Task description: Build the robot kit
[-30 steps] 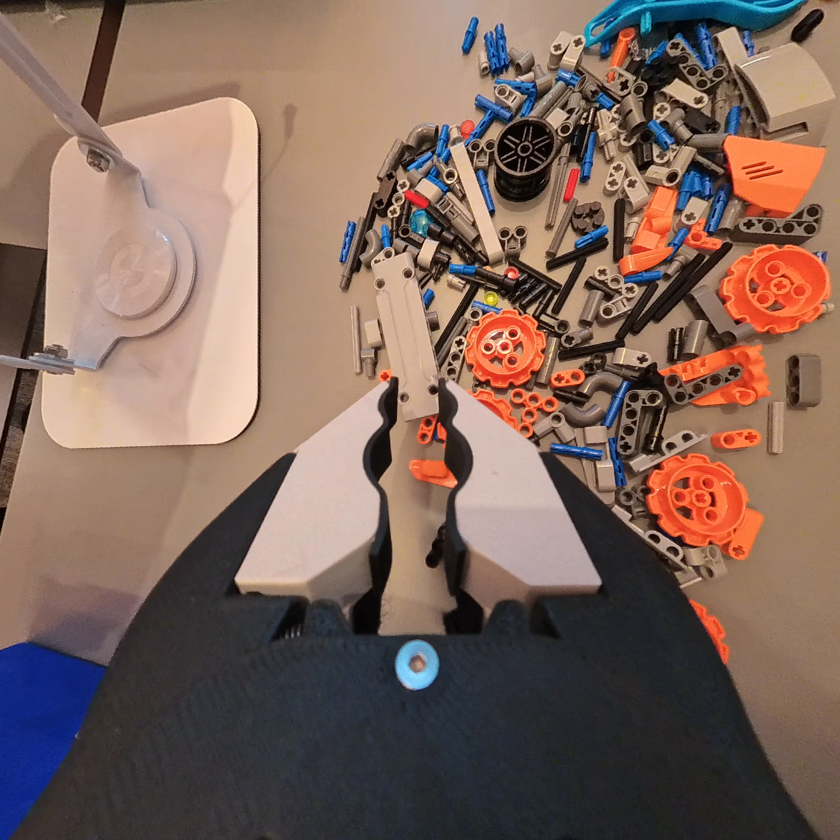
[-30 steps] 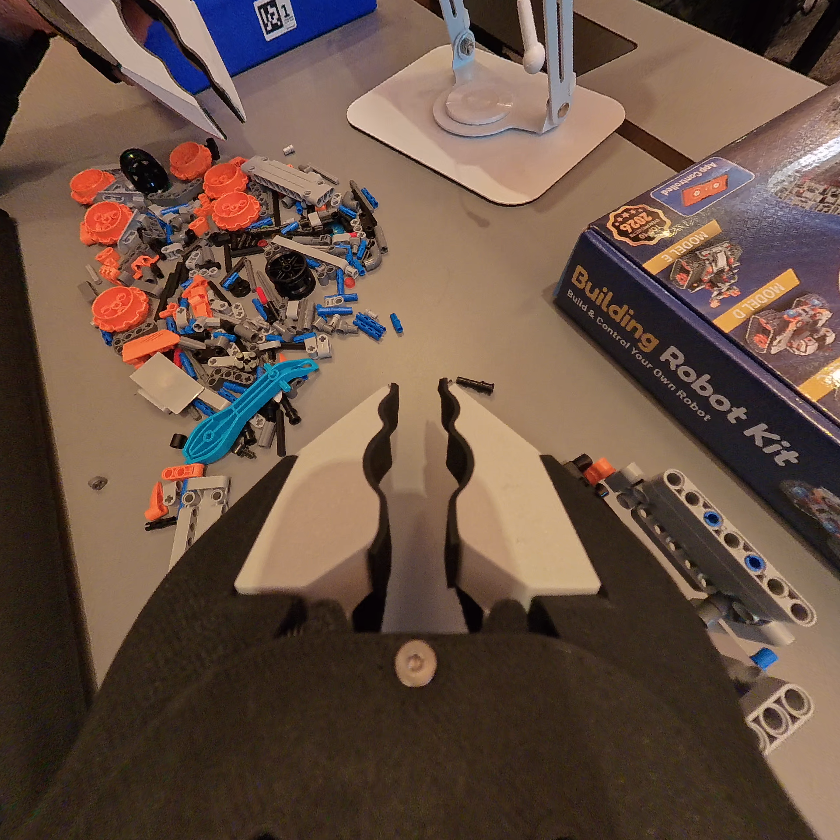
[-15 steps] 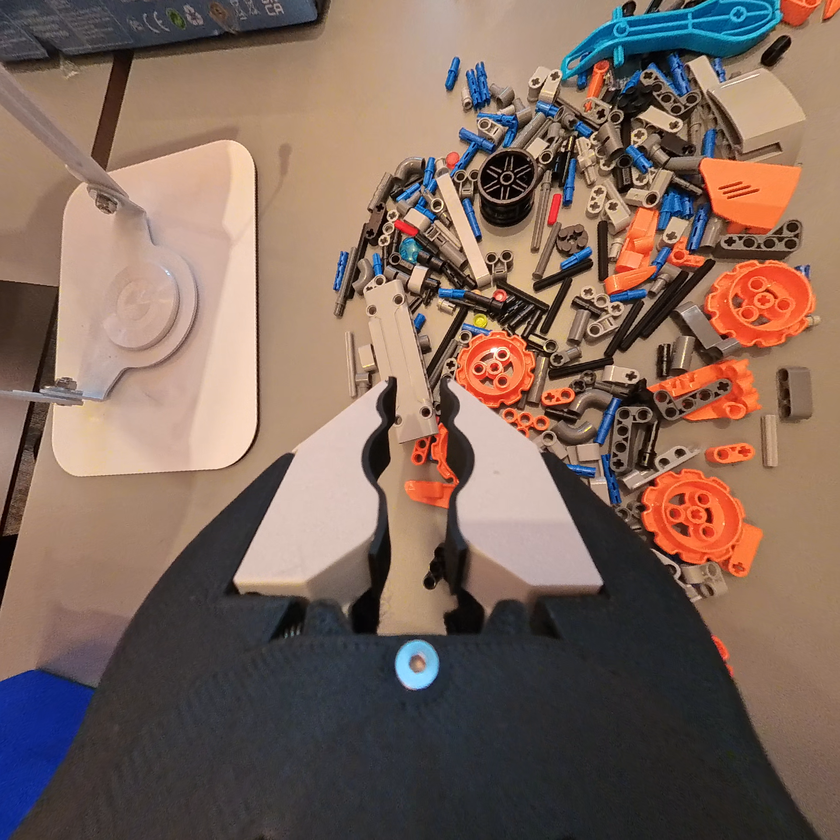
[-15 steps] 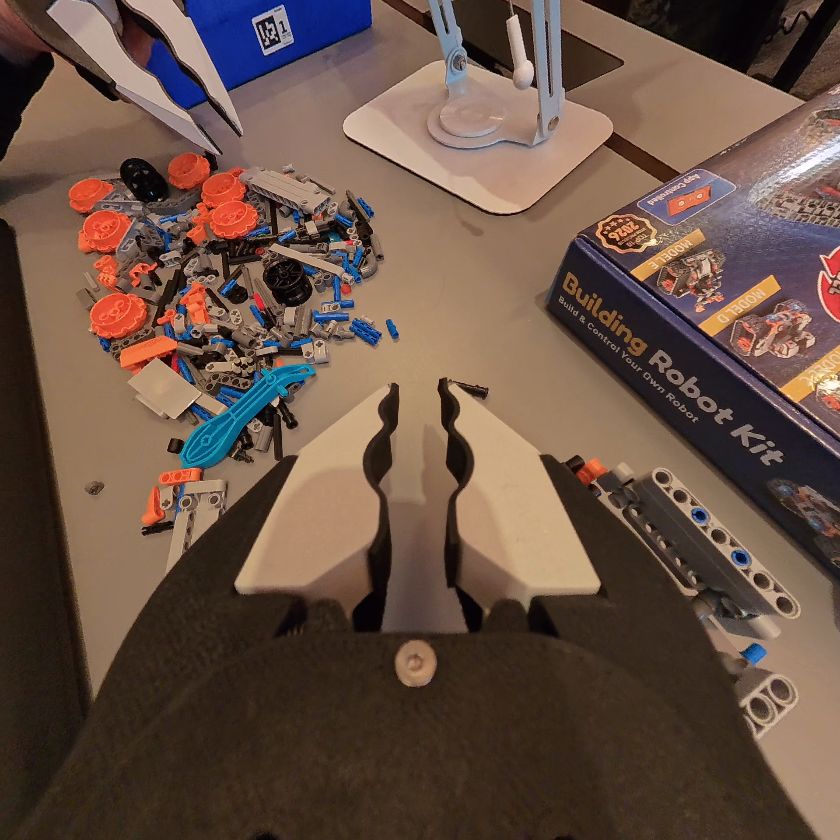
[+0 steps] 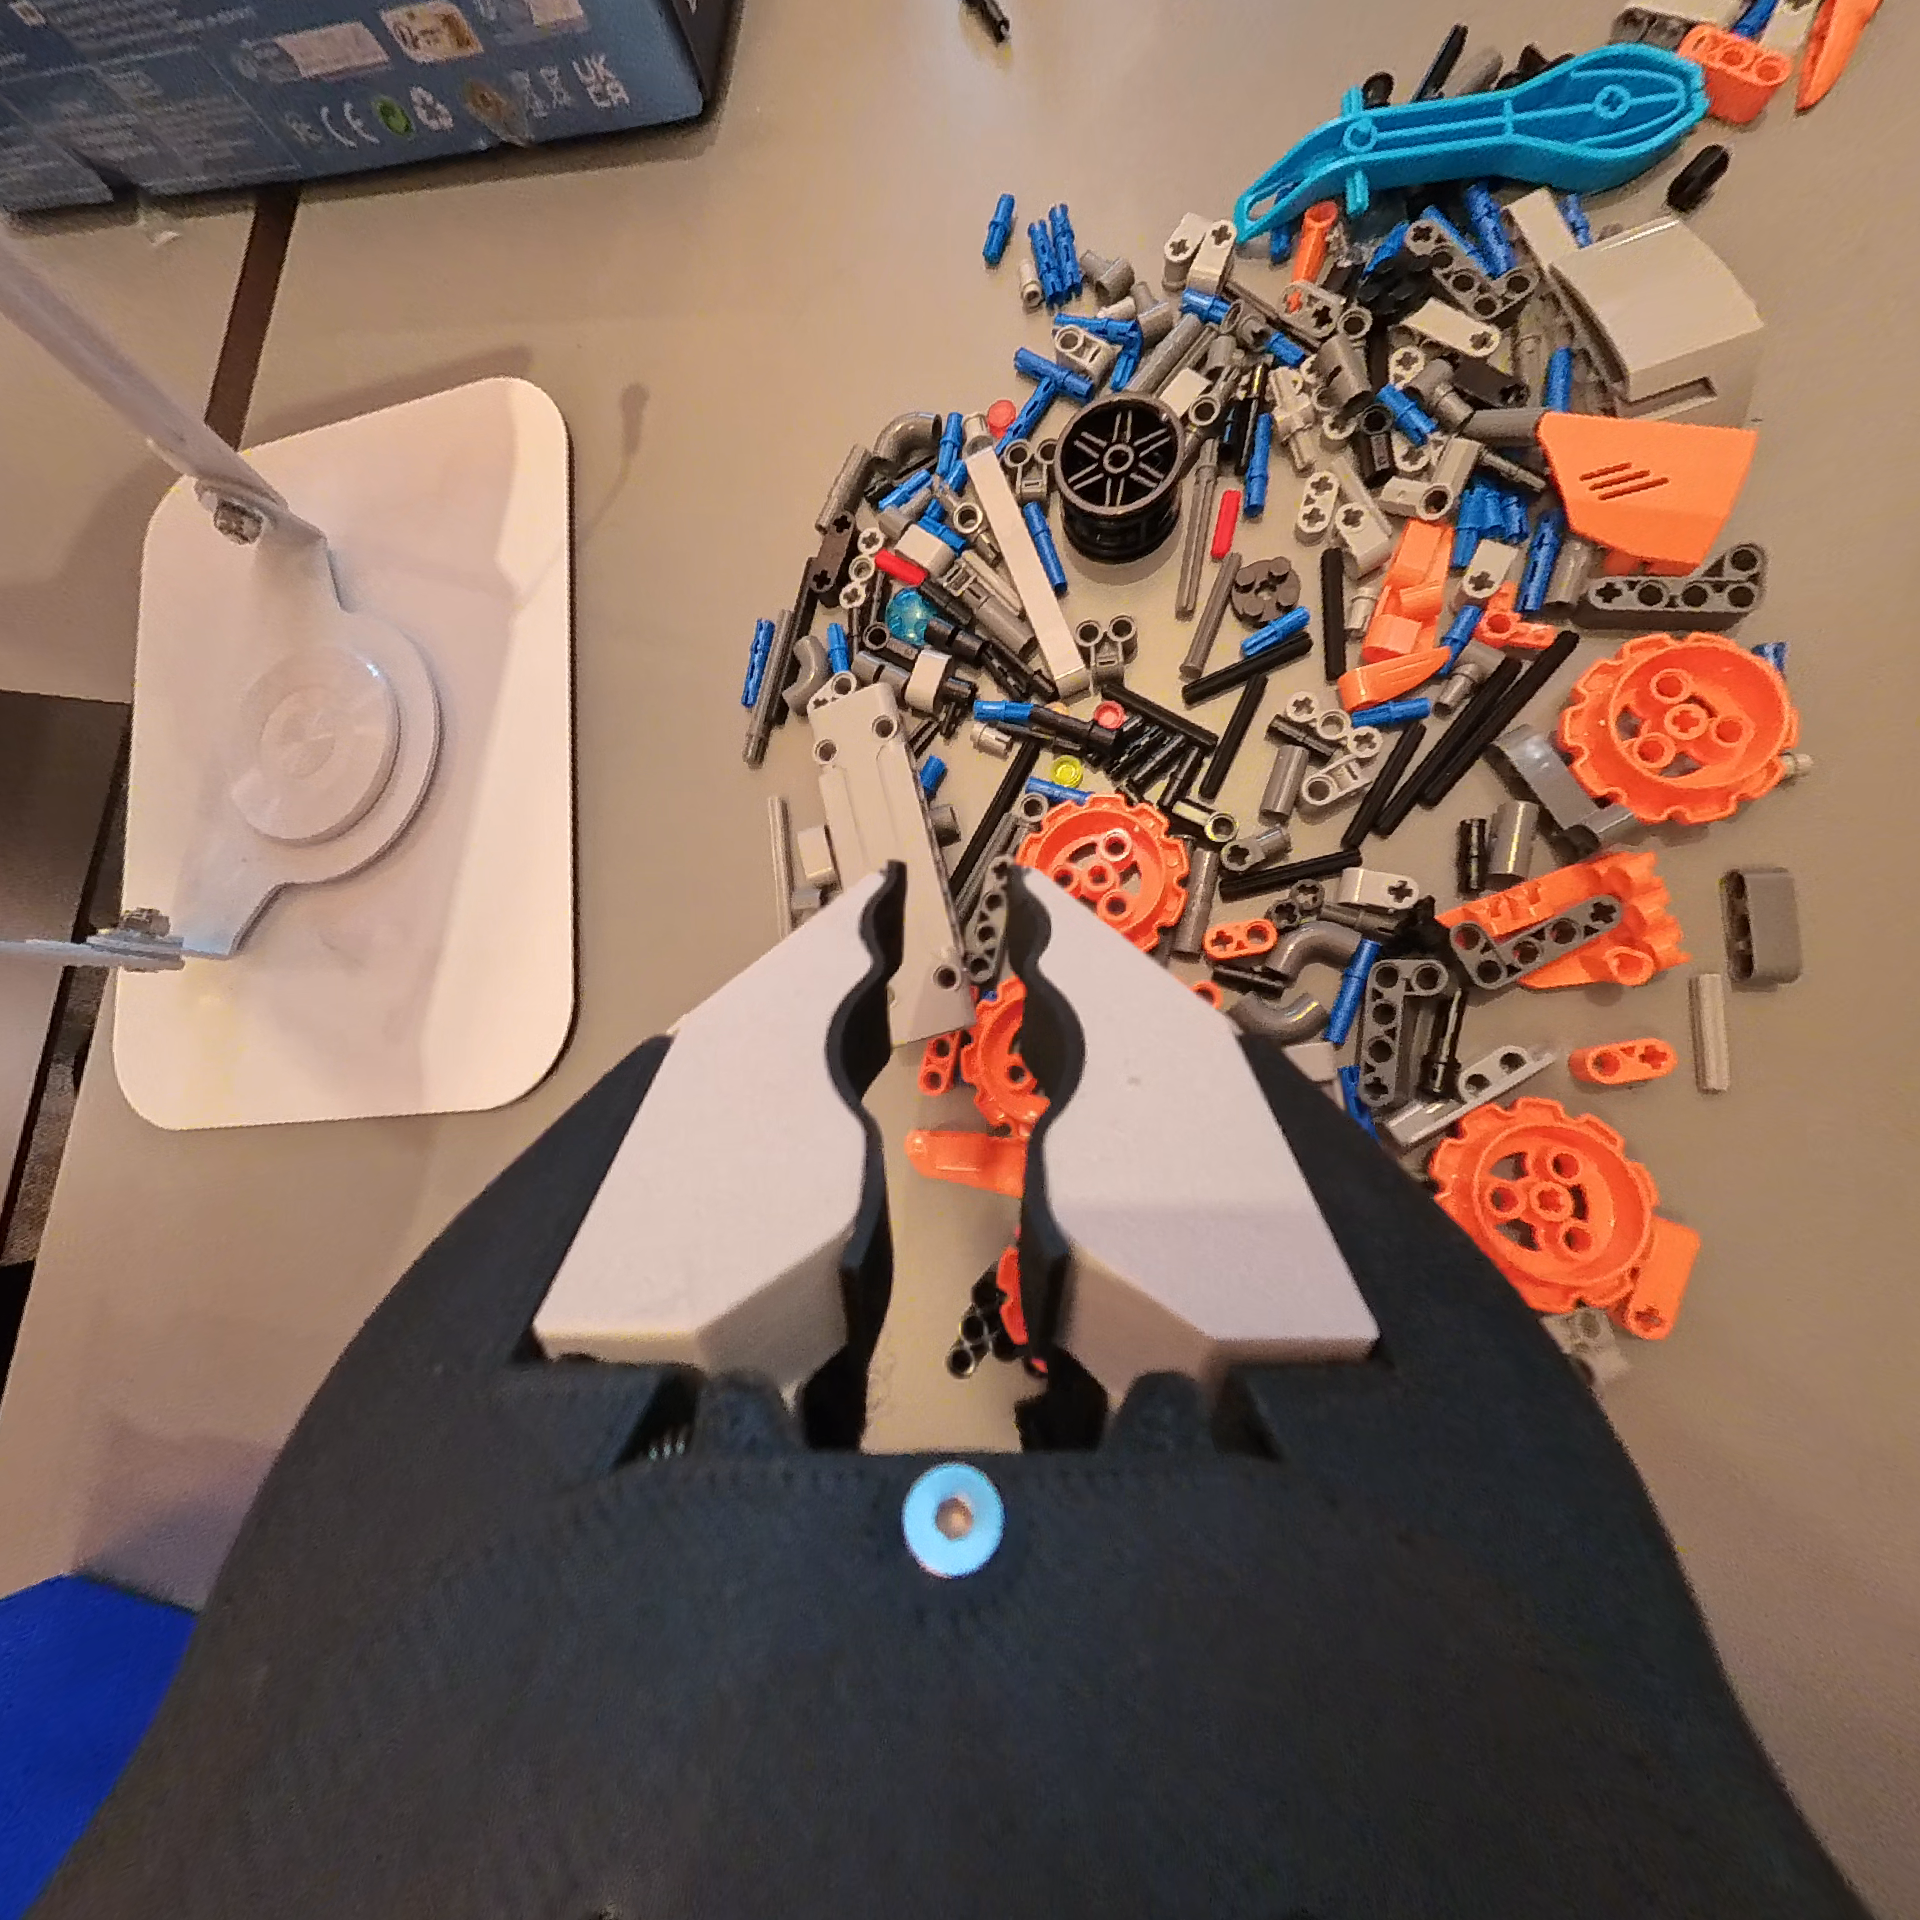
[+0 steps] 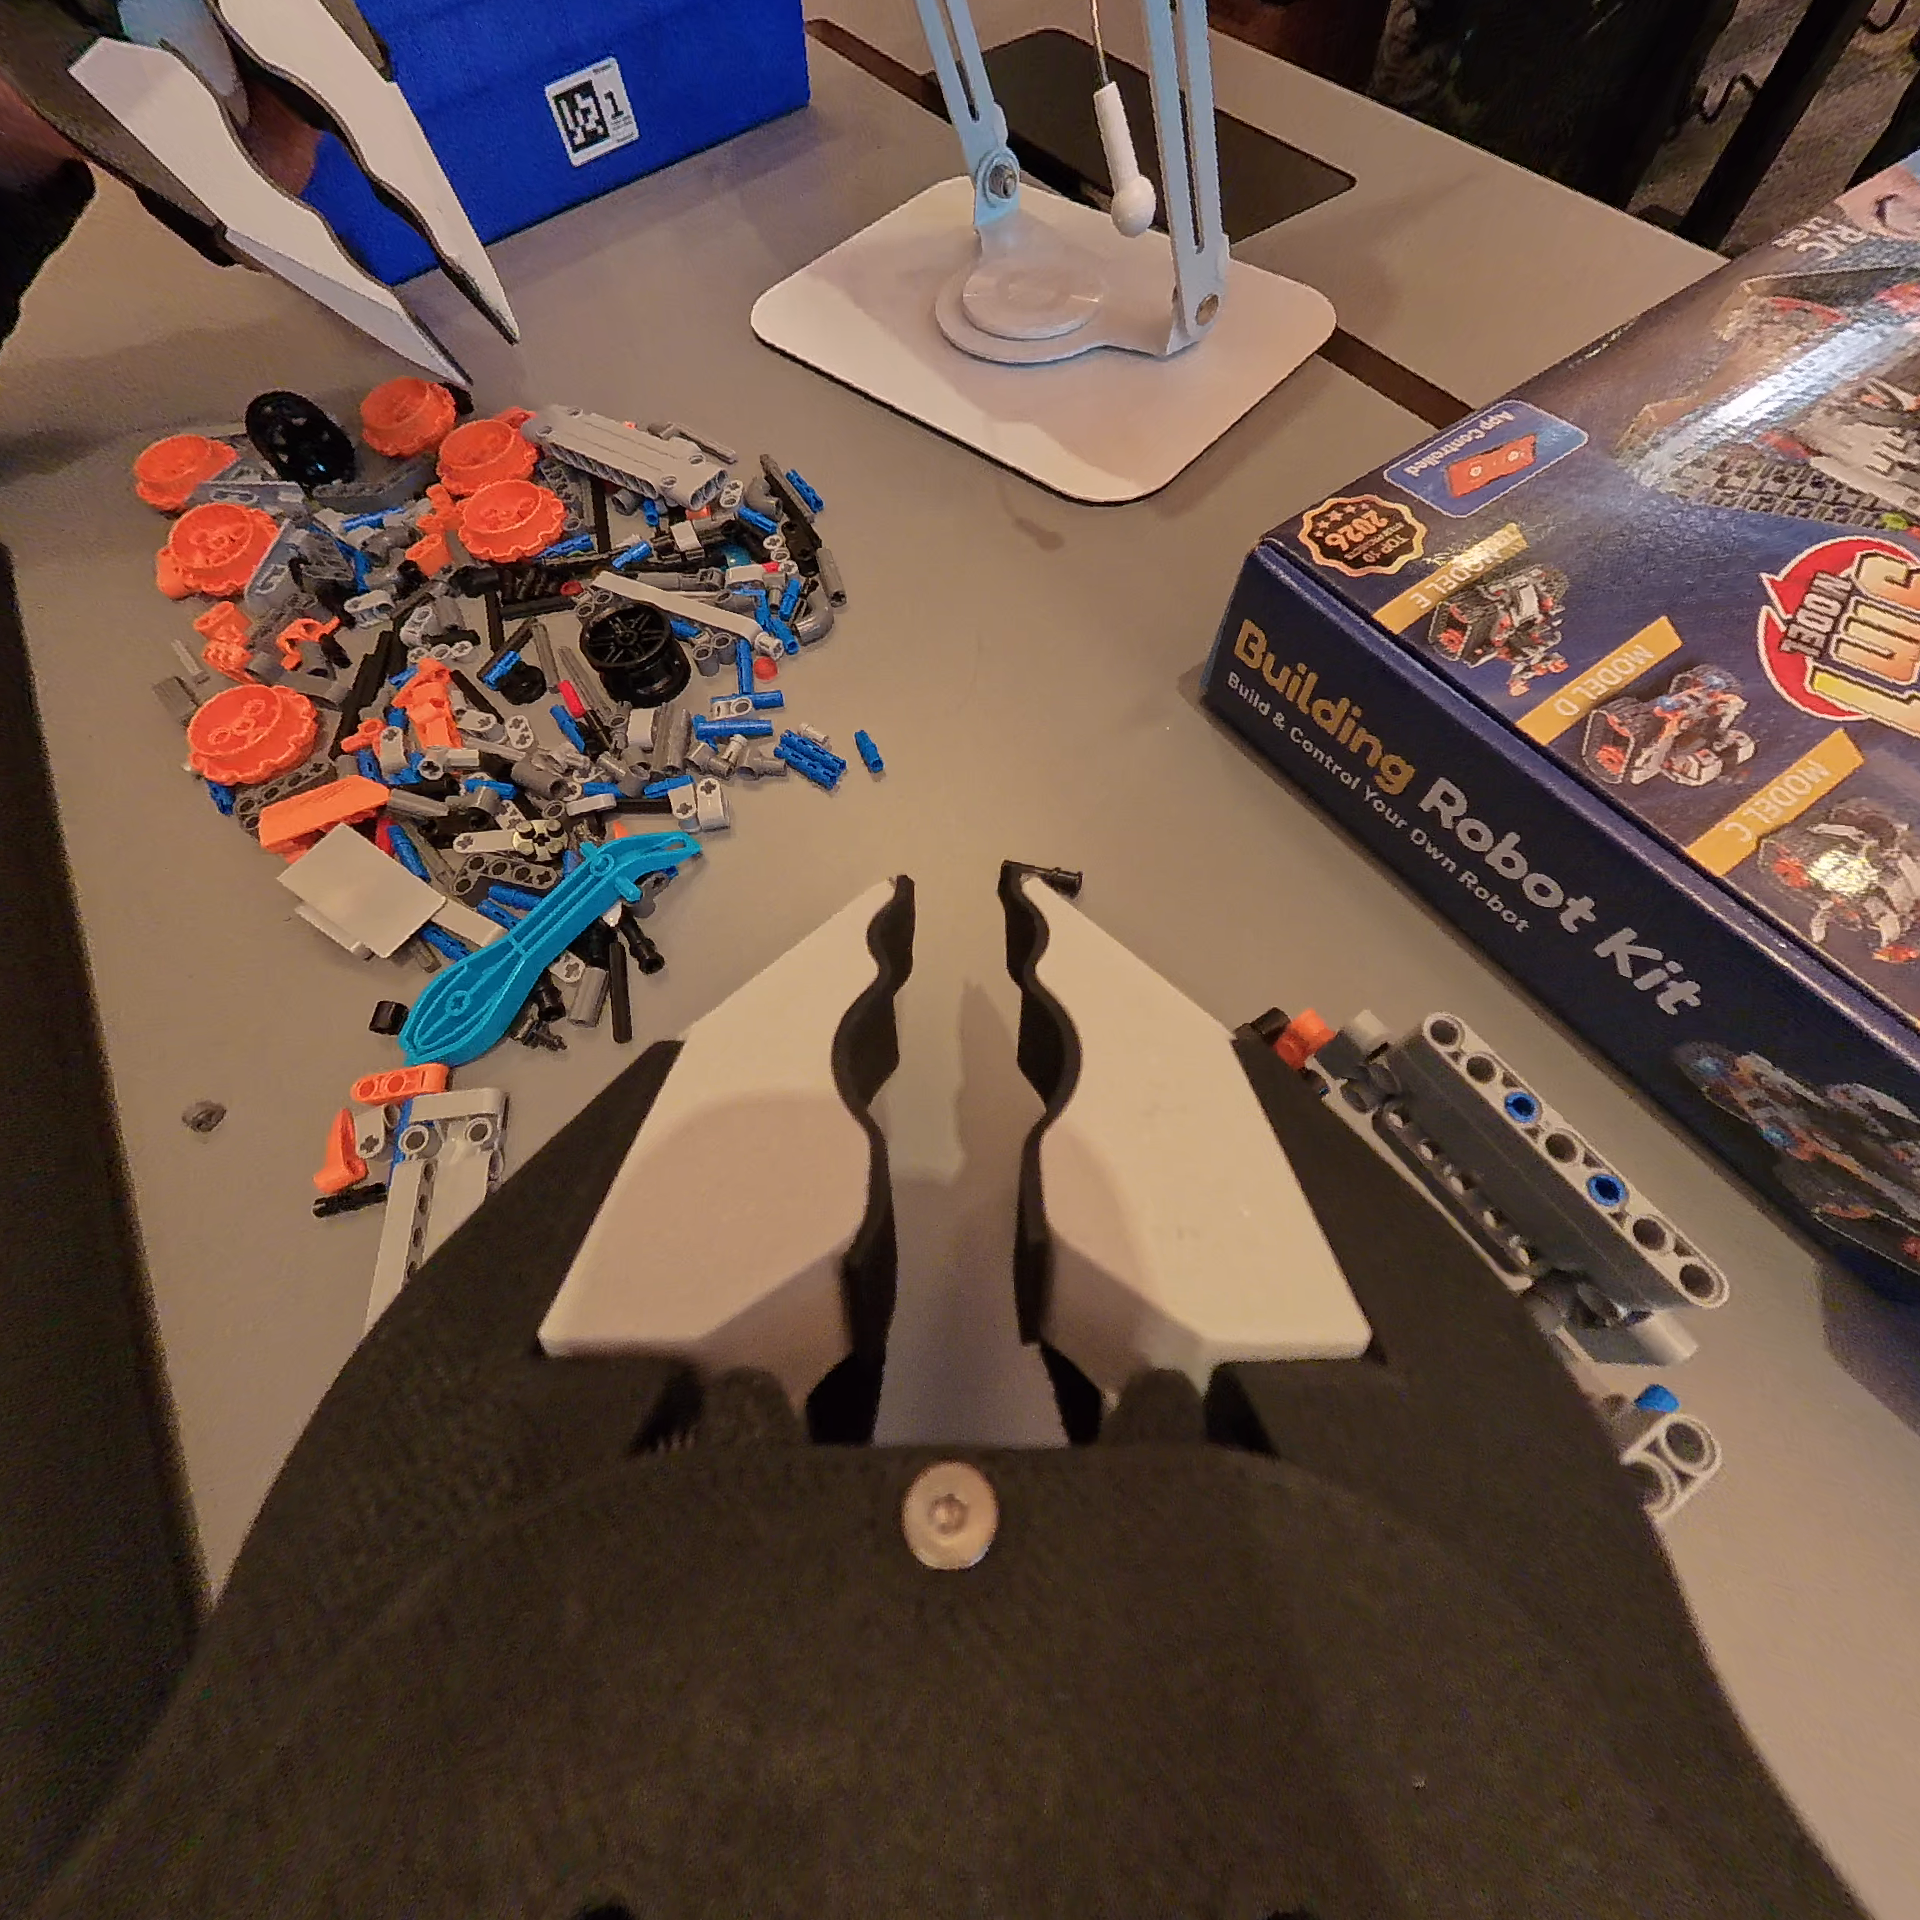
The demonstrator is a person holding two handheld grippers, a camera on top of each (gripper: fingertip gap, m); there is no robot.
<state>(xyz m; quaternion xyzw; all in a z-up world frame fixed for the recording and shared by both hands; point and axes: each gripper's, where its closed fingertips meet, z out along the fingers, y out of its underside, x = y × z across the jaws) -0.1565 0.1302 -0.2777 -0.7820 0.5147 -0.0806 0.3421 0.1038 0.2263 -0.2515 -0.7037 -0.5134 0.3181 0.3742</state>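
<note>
The left gripper (image 5: 954,883), fingers slightly apart and empty, hangs over a long grey beam (image 5: 883,831) lying between its tips at the near edge of the parts pile (image 5: 1299,644). The beam looks light, stiff and smooth, best pinched across its narrow sides. The right gripper (image 6: 954,883), likewise parted and empty, hovers over bare table (image 6: 1039,644), a small black pin (image 6: 1058,881) beside its right tip.

Hobby or demonstration desk: grey table (image 6: 1039,665) bearing loose construction-kit parts (image 5: 1299,675), a printed kit box (image 6: 1621,790) and a white lamp base (image 6: 1039,343).
</note>
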